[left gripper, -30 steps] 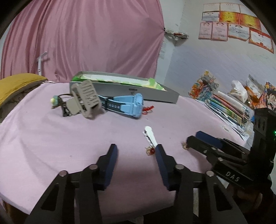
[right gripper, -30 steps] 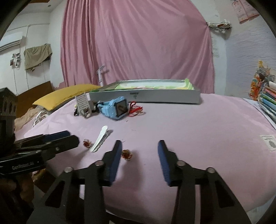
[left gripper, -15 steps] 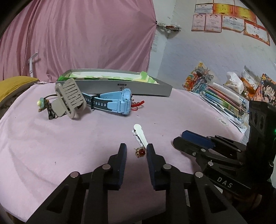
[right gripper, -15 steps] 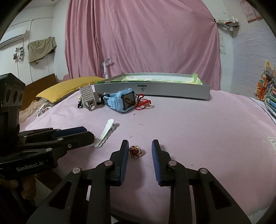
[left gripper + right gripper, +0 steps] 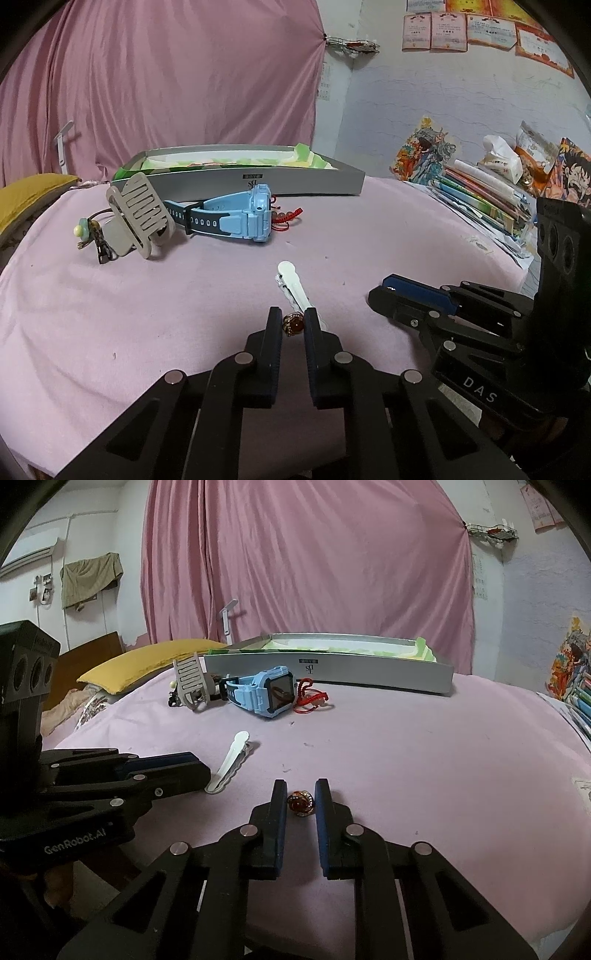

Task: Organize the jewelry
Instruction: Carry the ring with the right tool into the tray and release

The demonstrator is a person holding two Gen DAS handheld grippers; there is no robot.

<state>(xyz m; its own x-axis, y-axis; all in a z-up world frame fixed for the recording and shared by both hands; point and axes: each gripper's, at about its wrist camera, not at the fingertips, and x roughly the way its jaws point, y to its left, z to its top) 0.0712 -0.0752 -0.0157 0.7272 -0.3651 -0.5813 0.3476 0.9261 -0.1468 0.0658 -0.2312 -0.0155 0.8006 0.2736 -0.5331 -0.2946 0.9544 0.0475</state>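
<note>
On the pink cloth a grey tray holds green paper; its inside is mostly hidden. Both jaws have just been closing: the left gripper pinches one red-stone ring, the right gripper pinches another ring.

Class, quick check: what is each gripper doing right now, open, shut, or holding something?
Left gripper: jaws just closing onto a red-stoned ring.
Right gripper: jaws just closing onto another red ring.
</note>
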